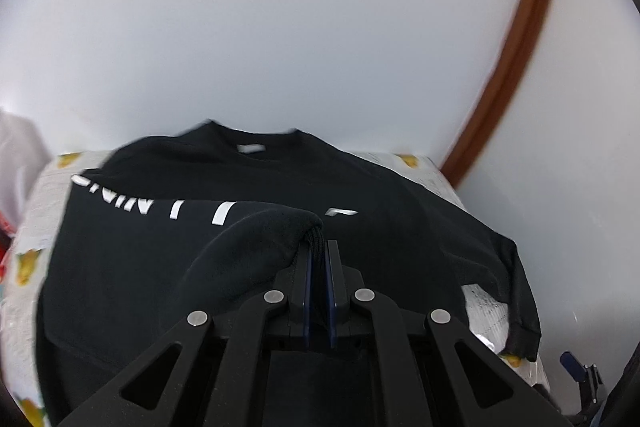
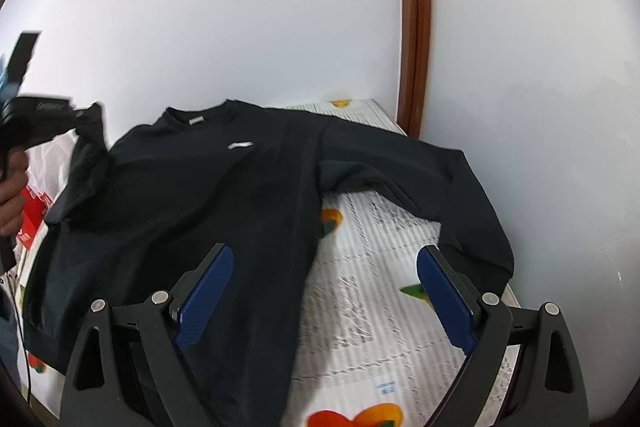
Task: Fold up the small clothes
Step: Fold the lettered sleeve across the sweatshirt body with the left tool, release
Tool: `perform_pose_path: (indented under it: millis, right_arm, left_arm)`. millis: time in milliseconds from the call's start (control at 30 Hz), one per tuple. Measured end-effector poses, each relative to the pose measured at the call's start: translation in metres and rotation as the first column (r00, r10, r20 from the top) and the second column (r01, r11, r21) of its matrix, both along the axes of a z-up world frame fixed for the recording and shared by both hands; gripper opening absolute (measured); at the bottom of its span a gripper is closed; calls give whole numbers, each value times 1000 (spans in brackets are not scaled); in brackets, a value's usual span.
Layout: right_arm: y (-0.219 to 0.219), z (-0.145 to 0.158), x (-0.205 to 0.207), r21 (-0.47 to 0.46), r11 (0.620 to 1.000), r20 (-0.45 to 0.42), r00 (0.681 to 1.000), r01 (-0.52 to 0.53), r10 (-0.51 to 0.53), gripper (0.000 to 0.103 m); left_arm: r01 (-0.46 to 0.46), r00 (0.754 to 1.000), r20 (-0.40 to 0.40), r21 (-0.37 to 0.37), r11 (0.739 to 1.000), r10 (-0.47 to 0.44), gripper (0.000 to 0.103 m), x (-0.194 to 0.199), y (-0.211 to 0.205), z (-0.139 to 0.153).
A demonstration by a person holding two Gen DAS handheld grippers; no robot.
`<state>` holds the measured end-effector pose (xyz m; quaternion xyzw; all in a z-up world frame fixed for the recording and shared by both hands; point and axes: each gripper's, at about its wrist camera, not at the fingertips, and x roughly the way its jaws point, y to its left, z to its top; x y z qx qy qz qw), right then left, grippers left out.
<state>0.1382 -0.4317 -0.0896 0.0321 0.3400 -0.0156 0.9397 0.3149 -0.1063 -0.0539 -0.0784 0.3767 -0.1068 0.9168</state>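
Blue pads [image 1: 334, 291] on the left gripper [image 1: 319, 255] are clamped hard together, with a bunched wad of black cuff [image 1: 316, 239] pinched right between them. From there the left sleeve [image 1: 240, 251] arcs up and over the chest of the black sweatshirt [image 1: 200, 267], across the white lettering [image 1: 120, 201]. So that first sleeve fold looks to be under way, not landed!

Over on the other side, the right gripper [image 2: 324, 287] has its fingers [image 2: 206, 291] spread wide with nothing between them, hovering above the hem side of the sweatshirt and the patterned cover [image 2: 360, 307]. From this view you can see a hand [image 2: 12, 187] holding the left gripper up at the left edge, sleeve cloth trailing from it.

Where's the garment? Spread front-up on the covered surface, collar [image 2: 196, 115] toward the white wall [image 2: 240, 27], the right sleeve [image 2: 460, 187] still flung out flat to the side.

My read: early going. One sleeve is being brought in; the other sleeve, and the body folds, all appear untouched and still to come.
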Motion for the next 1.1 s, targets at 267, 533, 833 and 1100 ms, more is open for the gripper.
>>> perform_pose_path:
  millis: [267,533,833,1100]
  right_arm:
    - [-22,-29,10,-9,999,-52,998,36,-37,92]
    - [-5,-25,24,0,1000,-60,998,9,-9,92]
    - [60,-4,72,16,994,-70,991,-112,113,57]
    - [109,-33,148,63,990,-158,978,-127,136,56]
  left_arm:
    - [58,997,-49,-27,998,-59,7,26,-42,-25]
    - [89,993,-71,-33,995,-92,29,11,-25,-20]
    - [-64,997,-48,18,998,64,51,-14,96,-14]
    - [-258,958,-99,111,960,269,58,-23,222,-47]
